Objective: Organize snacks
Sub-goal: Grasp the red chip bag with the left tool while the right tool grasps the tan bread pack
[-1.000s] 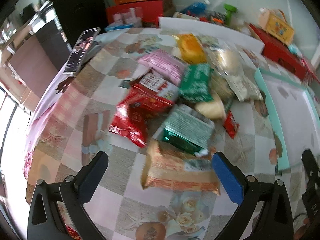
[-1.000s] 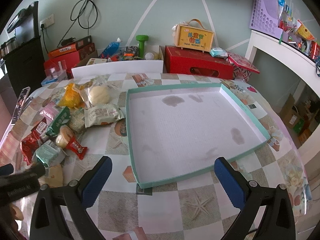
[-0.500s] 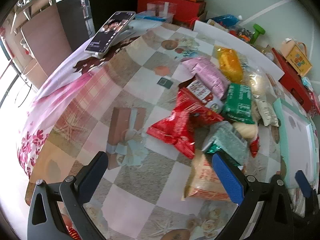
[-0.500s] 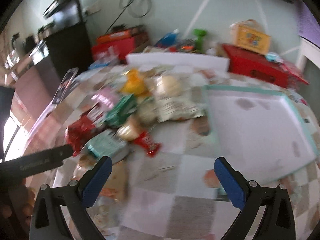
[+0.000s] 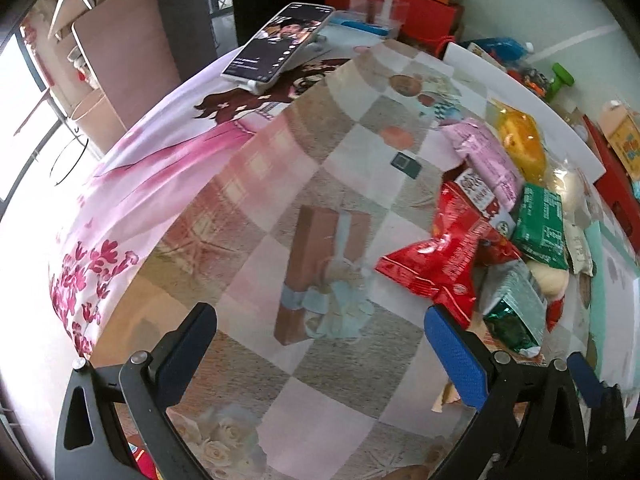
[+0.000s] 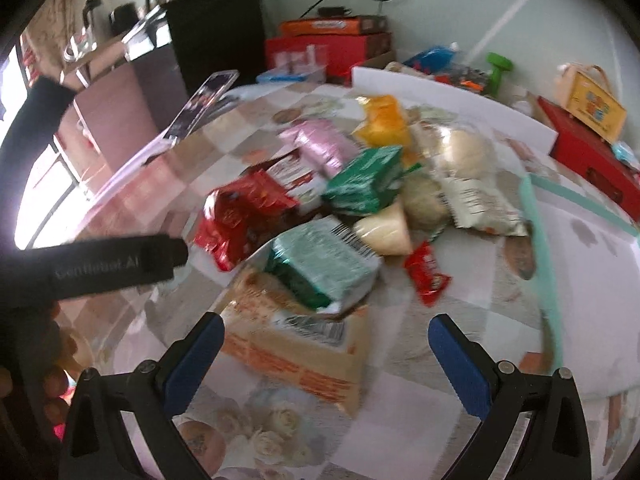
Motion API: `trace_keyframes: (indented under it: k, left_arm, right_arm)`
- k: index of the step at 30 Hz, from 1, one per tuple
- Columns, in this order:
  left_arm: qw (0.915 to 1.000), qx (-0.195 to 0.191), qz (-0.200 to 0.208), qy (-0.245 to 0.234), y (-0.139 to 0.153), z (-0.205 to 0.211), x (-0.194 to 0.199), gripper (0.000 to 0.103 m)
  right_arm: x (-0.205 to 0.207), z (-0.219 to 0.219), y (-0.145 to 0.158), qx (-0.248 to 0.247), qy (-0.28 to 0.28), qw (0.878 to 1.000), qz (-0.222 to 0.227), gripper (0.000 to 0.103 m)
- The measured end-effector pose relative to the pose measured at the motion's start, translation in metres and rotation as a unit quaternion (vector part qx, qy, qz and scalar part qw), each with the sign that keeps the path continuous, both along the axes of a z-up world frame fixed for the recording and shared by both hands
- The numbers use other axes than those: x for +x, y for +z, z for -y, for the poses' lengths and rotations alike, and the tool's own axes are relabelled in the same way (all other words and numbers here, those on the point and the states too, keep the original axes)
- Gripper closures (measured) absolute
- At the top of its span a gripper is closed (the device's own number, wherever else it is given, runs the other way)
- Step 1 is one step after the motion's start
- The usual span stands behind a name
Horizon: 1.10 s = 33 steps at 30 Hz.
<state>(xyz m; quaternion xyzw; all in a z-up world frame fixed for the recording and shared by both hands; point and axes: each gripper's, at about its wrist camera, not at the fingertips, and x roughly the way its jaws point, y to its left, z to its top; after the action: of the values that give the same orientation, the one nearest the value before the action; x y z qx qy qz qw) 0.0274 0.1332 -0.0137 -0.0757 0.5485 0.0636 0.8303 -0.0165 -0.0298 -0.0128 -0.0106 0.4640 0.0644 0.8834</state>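
Note:
A pile of snack packets lies on the checkered tablecloth. In the right wrist view my right gripper (image 6: 326, 354) is open and empty, just above a beige and orange packet (image 6: 298, 346), with a teal packet (image 6: 324, 266), a red bag (image 6: 240, 220) and a small red candy (image 6: 426, 274) behind it. A teal-rimmed white tray (image 6: 546, 256) lies to the right. My left gripper (image 5: 320, 346) is open and empty over bare cloth, left of the red bag (image 5: 440, 258) and the teal packet (image 5: 514, 312).
A phone (image 5: 278, 48) leans on a stand at the table's far left edge. Red boxes (image 6: 332, 46), a yellow carton (image 6: 592, 98) and a white board (image 6: 448, 98) stand behind the pile. The left hand-held gripper's body (image 6: 92, 266) shows at the left of the right wrist view.
My right gripper has swung left from over the tray to the snack pile. My left gripper has turned left, off the pile and over bare cloth. Both stay open.

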Motion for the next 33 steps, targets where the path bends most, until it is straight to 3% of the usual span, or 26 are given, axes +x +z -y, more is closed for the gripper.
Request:
trace_keyframes:
  k: [8,16,22,27,30,33]
  left_arm:
    - [1.0,-0.005,0.001,0.002,-0.002,-0.003,0.002,0.0]
    - [0.9997,-0.022,0.01,-0.002,0.0,-0.003,0.001,0.0]
    - [0.9986,-0.036,0.027,-0.028,0.006,0.008,0.004,0.0]
    - [0.9956,-0.062,0.047,-0.052,0.012,0.021,0.016,0.0]
    - [0.9955,-0.062,0.044,-0.057,0.01,0.029,0.024,0.0]
    - [0.9957,-0.055,0.032,-0.067,0.003,0.037,0.033,0.0]
  right_arm:
    - [0.007,0.001,-0.012,0.014,-0.005,1.0,-0.021,0.0]
    - [0.007,0.028,-0.012,0.051,-0.06,0.996,-0.04,0.0]
    - [0.006,0.045,-0.012,0.074,-0.093,0.992,-0.049,0.0]
    - [0.006,0.038,-0.012,0.064,-0.085,0.993,-0.046,0.0]
    - [0.007,0.036,-0.011,0.067,-0.08,0.994,-0.044,0.005]
    - [0.007,0.036,-0.011,0.082,-0.072,0.993,-0.044,0.016]
